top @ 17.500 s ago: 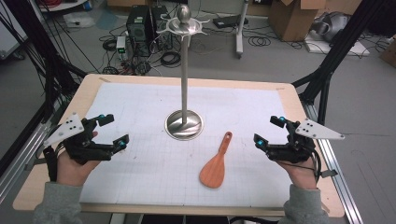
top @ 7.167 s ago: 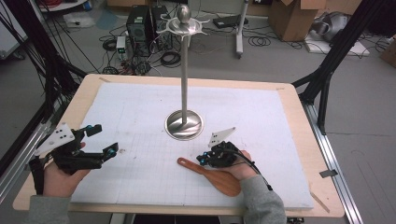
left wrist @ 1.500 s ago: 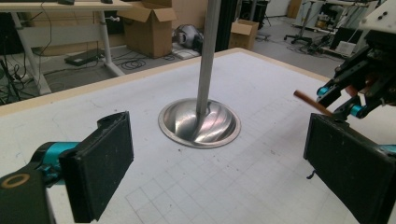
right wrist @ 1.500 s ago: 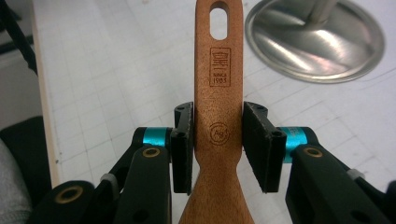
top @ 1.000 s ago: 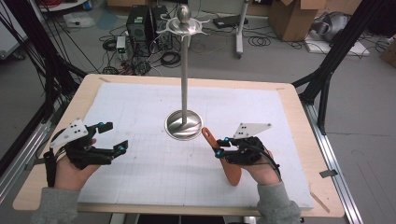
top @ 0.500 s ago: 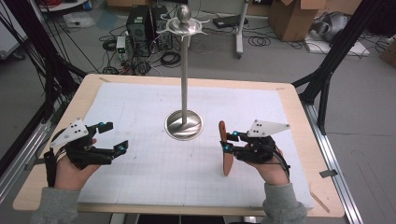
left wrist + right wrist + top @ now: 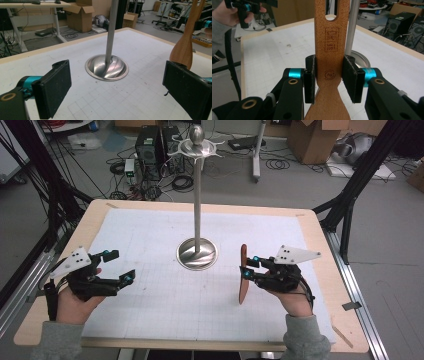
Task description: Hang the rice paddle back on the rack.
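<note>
White gridded paper covers the light wooden table (image 7: 320, 227), leaving bare wood along every edge. The tall steel stand with a round dished base (image 7: 197, 254) rises mid-table, beyond and between both tools, with open sheet around it. The right gripper (image 7: 248, 268) is clamped on the flat brown wooden spatula (image 7: 243, 276), pads pressing both edges of its handle; the slotted end stands above the jaws, the blade hangs below. The left gripper (image 7: 120, 266) stands spread wide with nothing between its jaws, well apart from the spatula
</note>
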`<state>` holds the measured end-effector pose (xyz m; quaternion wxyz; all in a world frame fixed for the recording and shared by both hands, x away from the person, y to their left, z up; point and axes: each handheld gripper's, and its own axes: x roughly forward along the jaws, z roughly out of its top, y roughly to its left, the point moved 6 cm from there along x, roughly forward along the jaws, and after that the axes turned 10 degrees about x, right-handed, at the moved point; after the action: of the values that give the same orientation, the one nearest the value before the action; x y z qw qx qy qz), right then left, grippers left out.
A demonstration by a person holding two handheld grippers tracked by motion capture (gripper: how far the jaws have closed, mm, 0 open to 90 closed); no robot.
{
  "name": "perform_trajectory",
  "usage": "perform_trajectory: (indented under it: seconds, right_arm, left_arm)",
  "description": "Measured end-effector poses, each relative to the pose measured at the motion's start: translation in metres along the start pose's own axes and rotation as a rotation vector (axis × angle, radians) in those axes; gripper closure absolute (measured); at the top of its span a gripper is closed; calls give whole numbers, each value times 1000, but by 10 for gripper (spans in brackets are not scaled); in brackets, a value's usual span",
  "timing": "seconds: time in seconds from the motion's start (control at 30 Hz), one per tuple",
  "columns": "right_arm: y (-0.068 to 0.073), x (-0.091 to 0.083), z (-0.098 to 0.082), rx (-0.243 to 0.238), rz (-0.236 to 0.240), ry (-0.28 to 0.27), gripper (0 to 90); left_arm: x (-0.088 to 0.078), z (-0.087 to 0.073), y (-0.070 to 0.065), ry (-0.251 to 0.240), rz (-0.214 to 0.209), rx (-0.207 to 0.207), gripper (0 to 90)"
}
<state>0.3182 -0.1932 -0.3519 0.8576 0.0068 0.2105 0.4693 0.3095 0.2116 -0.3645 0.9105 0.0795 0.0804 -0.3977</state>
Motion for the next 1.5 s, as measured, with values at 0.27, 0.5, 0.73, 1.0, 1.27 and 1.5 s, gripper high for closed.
perform_trajectory:
  seconds: [0.27, 0.5, 0.73, 1.0, 1.27, 1.5]
  right_arm:
    - [-11, -8, 15, -5, -1, -14, 647]
    - [-16, -13, 37, -2, 23, -36, 647]
    - [-24, -14, 55, -4, 33, -49, 647]
    - [-33, -14, 71, 18, 27, -62, 647]
    - [-36, -13, 92, 23, 32, -89, 647]
    - [-36, -9, 112, 18, 12, -90, 647]
  left_arm:
    - [0, -1, 1, 3, 1, 0, 87]
    - [-1, -1, 1, 2, 2, -2, 87]
    - [-6, 1, 2, -7, 9, -3, 87]
    - [-6, -2, 1, 2, 8, -6, 87]
    - [-11, -4, 1, 2, 14, -11, 87]
    - [-15, -5, 1, -3, 17, -12, 87]
